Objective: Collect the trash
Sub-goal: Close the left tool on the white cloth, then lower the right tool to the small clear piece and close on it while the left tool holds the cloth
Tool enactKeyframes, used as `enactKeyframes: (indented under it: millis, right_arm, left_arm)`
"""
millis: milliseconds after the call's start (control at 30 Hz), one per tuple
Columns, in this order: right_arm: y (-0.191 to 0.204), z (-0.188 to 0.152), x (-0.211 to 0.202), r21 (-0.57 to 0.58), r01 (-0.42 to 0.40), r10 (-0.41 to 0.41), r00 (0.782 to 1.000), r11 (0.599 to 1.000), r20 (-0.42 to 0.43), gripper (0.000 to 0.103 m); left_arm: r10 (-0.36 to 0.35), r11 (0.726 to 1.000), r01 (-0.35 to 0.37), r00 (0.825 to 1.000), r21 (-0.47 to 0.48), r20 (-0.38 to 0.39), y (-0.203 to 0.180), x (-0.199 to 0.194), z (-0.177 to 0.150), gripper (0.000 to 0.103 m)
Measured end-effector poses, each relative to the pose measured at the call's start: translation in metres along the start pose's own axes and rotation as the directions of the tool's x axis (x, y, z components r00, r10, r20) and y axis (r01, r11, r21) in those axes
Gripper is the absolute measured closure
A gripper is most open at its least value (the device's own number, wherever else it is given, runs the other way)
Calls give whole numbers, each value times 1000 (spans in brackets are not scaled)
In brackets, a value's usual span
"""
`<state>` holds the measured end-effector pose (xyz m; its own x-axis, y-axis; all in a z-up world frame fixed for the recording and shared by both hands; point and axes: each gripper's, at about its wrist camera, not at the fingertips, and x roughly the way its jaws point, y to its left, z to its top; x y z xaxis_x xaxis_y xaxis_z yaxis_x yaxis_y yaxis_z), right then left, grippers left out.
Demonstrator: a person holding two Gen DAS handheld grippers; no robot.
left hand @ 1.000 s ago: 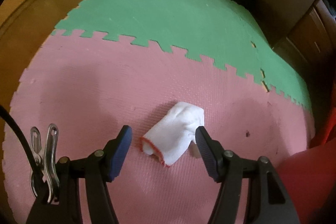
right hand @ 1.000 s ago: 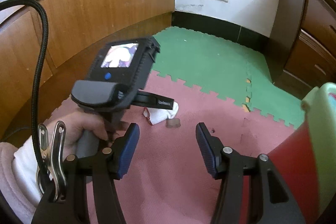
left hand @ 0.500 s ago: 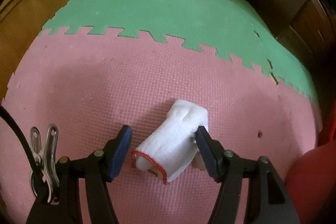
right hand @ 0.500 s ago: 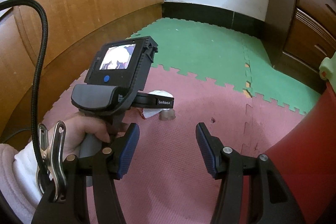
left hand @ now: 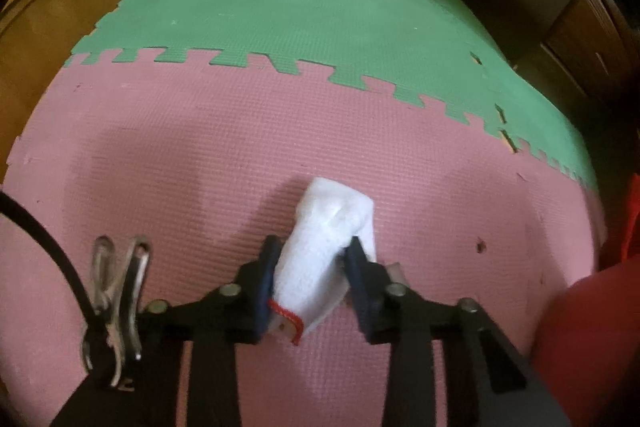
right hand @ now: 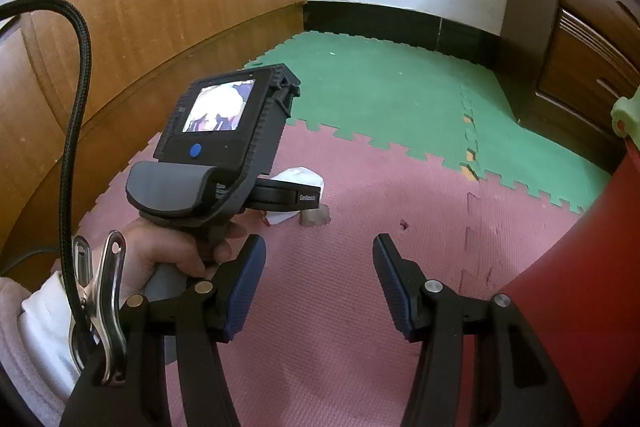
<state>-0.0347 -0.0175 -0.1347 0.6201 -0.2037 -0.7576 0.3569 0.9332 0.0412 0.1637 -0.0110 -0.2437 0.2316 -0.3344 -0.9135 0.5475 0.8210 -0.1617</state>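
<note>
From the left wrist, the left claw [left hand: 310, 253] has just been closing, and its two blue pads now press on either side of a white cloth [left hand: 326, 239] with a red-stitched hem. The cloth lies on the pink floor mat [left hand: 200, 155], its far end sticking out past the fingertips. A green mat [left hand: 304, 7] joins the pink one further back along a toothed seam. A small pale scrap [left hand: 394, 269] peeks out just behind the right finger.

From the right wrist, the right claw [right hand: 318, 259] hangs with its pads apart and nothing between them, above the pink mat. Ahead and to the left, a hand [right hand: 168, 255] grips the handle of the other tool, whose small screen [right hand: 218, 107] glows. The cloth shows white under that tool's fingers. A red bin [right hand: 592, 287] stands at the right edge.
</note>
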Motion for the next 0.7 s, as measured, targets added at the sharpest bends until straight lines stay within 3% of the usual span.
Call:
enactKeyframes:
  millis: [167,467,700]
  right_arm:
    - [-2,-1,5,6,4,-4,1000,1000,-9,46]
    - [0,-3,19,-1,16,-16,1000,1000,-25,46]
    - [1,-2,39,-2,21,-21,1000,1000,-19,46]
  left_arm:
    - [-35,999,35,999,-14,-13,4,-5,2,80]
    - [-57,990,60,998,-124,25,31,-29,12,81]
    - [-34,984,41,999,-176,40,47,-41,15,81]
